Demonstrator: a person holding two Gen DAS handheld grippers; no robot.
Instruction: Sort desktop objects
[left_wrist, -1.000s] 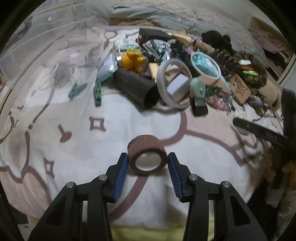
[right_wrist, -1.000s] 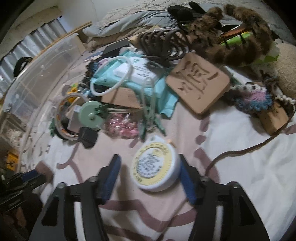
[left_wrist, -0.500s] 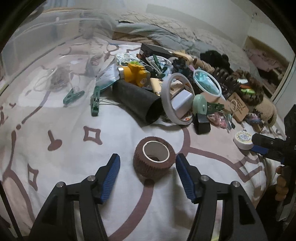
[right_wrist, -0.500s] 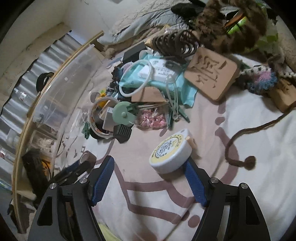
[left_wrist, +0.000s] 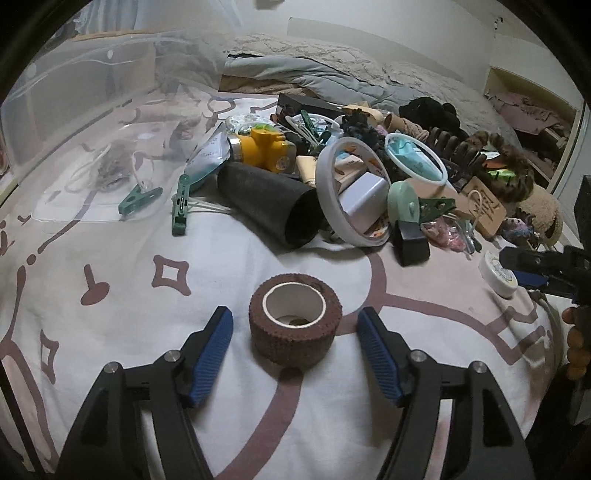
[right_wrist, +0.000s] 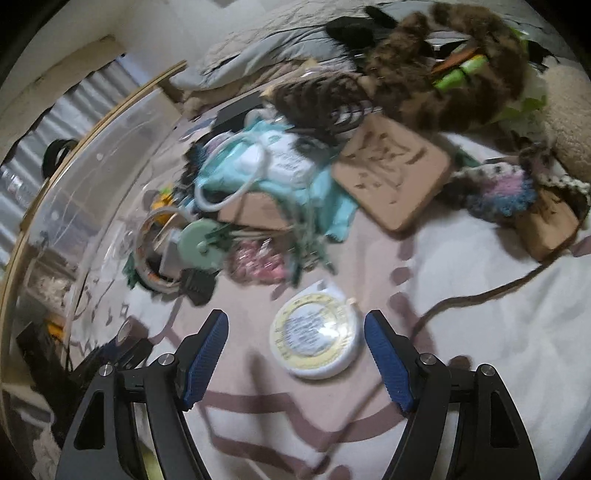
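Left wrist: brown tape roll (left_wrist: 295, 320) between opening left claw (left_wrist: 295, 341), untouched.

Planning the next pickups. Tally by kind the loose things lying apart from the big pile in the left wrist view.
Brown wrap roll: 1
White and yellow round case: 1
Green pegs: 2
Total: 4

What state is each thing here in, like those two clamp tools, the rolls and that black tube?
Left gripper: jaws opening, pads clear of the roll.
Brown roll: lying flat, hole up, between the pads.
Right gripper: open.
White round case: flat on the blanket, untouched.
Black tube: lying on its side.
White tape ring: leaning upright.
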